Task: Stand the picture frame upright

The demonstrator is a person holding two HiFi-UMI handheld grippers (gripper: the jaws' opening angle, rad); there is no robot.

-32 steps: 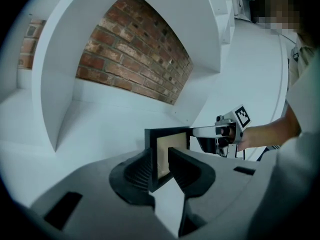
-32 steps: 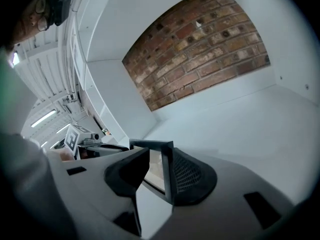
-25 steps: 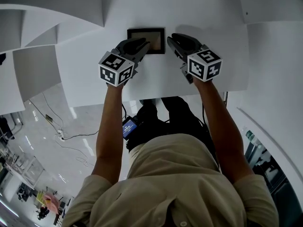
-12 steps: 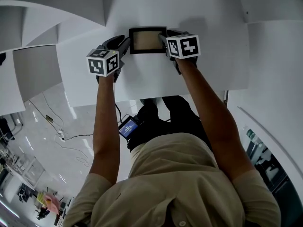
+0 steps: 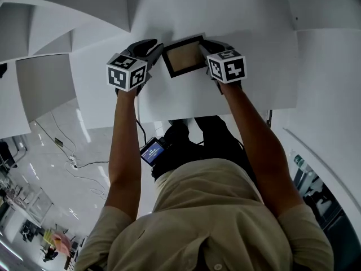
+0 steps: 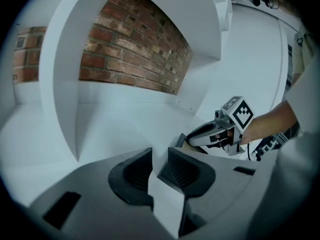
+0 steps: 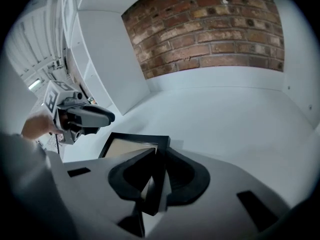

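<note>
A dark picture frame (image 5: 183, 57) with a tan panel sits tilted over the white table (image 5: 248, 27), its right edge raised. My right gripper (image 5: 205, 48) holds that right edge. In the right gripper view the frame's rim (image 7: 131, 146) runs between the jaws of the right gripper (image 7: 156, 156), which are closing on it. My left gripper (image 5: 153, 48) hovers just off the frame's left edge, open, with only bare table between its jaws. The left gripper view shows the left gripper (image 6: 159, 159), a corner of the frame (image 6: 186, 143) and the right gripper (image 6: 210, 133) beyond.
A brick wall (image 6: 135, 49) backs the white alcove. White partition panels (image 5: 45, 78) stand to the left, and another white surface (image 5: 333, 66) lies to the right. The table's front edge (image 5: 169, 116) runs just in front of the person's legs.
The right gripper came in to the frame's right edge and closed on it. The frame, lying square before, is now turned and tilted. The left gripper shifted left of the frame.
</note>
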